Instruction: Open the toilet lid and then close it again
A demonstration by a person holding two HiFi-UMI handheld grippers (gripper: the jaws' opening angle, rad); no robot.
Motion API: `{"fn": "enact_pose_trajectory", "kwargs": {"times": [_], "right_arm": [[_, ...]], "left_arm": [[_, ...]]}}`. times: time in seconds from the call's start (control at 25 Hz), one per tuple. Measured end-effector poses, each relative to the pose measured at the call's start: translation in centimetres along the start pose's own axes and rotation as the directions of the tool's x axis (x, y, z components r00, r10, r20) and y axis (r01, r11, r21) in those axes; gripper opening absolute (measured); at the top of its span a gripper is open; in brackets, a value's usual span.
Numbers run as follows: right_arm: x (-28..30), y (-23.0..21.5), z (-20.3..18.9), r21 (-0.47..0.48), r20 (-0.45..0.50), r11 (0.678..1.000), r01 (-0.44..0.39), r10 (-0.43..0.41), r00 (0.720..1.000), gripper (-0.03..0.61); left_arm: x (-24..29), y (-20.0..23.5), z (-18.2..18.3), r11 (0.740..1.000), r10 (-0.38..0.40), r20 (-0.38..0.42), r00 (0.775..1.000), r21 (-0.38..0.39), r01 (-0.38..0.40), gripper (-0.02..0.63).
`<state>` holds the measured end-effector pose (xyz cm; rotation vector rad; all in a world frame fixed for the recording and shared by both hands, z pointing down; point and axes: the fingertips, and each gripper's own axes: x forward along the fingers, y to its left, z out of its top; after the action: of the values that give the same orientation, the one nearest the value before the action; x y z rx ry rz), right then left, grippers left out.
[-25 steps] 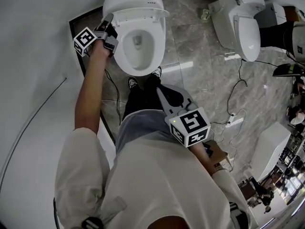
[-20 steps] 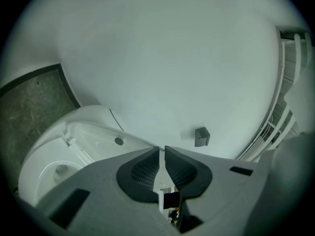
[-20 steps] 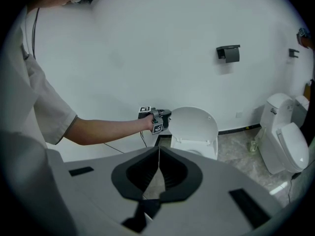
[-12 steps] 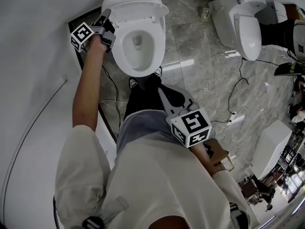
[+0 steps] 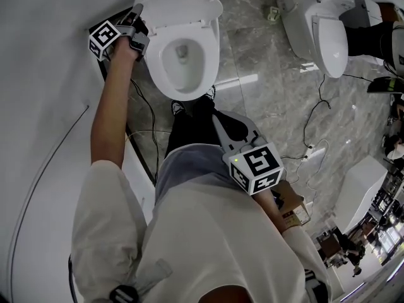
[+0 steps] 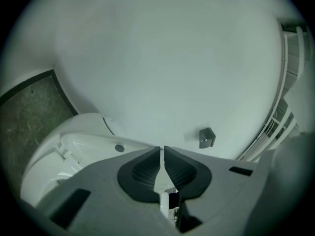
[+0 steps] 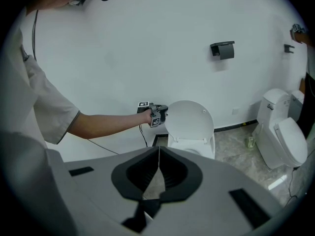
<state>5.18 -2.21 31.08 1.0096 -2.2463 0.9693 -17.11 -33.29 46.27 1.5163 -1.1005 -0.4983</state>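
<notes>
The white toilet (image 5: 184, 59) stands against the wall with its lid (image 5: 183, 8) raised; in the right gripper view the lid (image 7: 190, 120) stands upright. My left gripper (image 5: 137, 11) is at the lid's left edge, beside it rather than around it. In the left gripper view the lid (image 6: 74, 139) lies low on the left and only wall shows ahead. The left gripper (image 6: 162, 149) has just been closing; its pads leave a thin slit with nothing between them. My right gripper (image 5: 217, 117) hangs by the person's waist, shut and empty (image 7: 158, 149).
A second toilet (image 5: 319, 27) stands to the right, lid down. Cables (image 5: 314, 128) trail over the marble floor. The person's shoes (image 5: 189, 108) are just before the bowl. A dark holder (image 7: 222, 49) hangs on the wall above. The white wall is close on the left.
The left gripper has moved further toward the wall along the lid's left edge, and the lid has tipped further back. The right gripper has stayed put.
</notes>
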Motion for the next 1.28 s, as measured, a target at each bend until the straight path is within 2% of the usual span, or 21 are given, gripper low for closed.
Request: {"fn": "enact_pose_trajectory", "kwargs": {"times": [0.24,0.36,0.48,0.56,0.64,0.76,0.96,1.12,1.28], "right_arm": [[0.1,-0.5,0.4,0.008,-0.005,1.000,0.003,-0.003,1.000,0.011],[0.0,-0.7,0.3,0.011,-0.006,1.000,0.004,-0.004,1.000,0.011],[0.1,-1.0,0.4,0.012,-0.006,1.000,0.004,-0.004,1.000,0.011],[0.2,-1.1,0.5,0.012,-0.005,1.000,0.003,-0.003,1.000,0.011],[0.1,-1.2,0.5,0.015,-0.007,1.000,0.004,-0.004,1.000,0.011],[0.0,-1.4,0.3,0.022,-0.008,1.000,0.009,-0.009,1.000,0.011],[0.1,-2.1,0.2,0.033,-0.009,0.999,0.020,-0.020,1.000,0.011],[0.1,-2.4,0.3,0.040,0.002,0.999,0.032,-0.032,0.999,0.011],[-0.3,-2.7,0.3,0.046,0.003,0.998,0.040,-0.040,0.999,0.011]], "left_arm": [[0.8,0.2,2.3,1.000,0.026,0.035,0.999,0.016,-0.027,0.025],[0.8,-0.2,2.8,0.997,0.037,0.036,0.999,0.061,-0.039,0.025],[1.2,-0.6,2.9,0.981,0.066,-0.005,0.998,0.181,-0.064,0.025],[1.5,-1.1,3.0,0.955,0.094,-0.035,0.995,0.285,-0.080,0.025],[1.9,-1.5,3.3,0.918,0.126,-0.059,0.990,0.384,-0.094,0.025],[2.4,-2.0,3.7,0.838,0.177,-0.095,0.980,0.536,-0.100,0.026],[3.4,-2.7,4.0,0.639,0.277,-0.159,0.947,0.767,-0.058,0.033],[4.2,-2.6,3.7,0.480,0.360,-0.216,0.908,0.877,0.019,0.096],[4.4,-2.3,3.1,0.325,0.443,-0.235,0.865,0.941,0.090,0.100]]}}
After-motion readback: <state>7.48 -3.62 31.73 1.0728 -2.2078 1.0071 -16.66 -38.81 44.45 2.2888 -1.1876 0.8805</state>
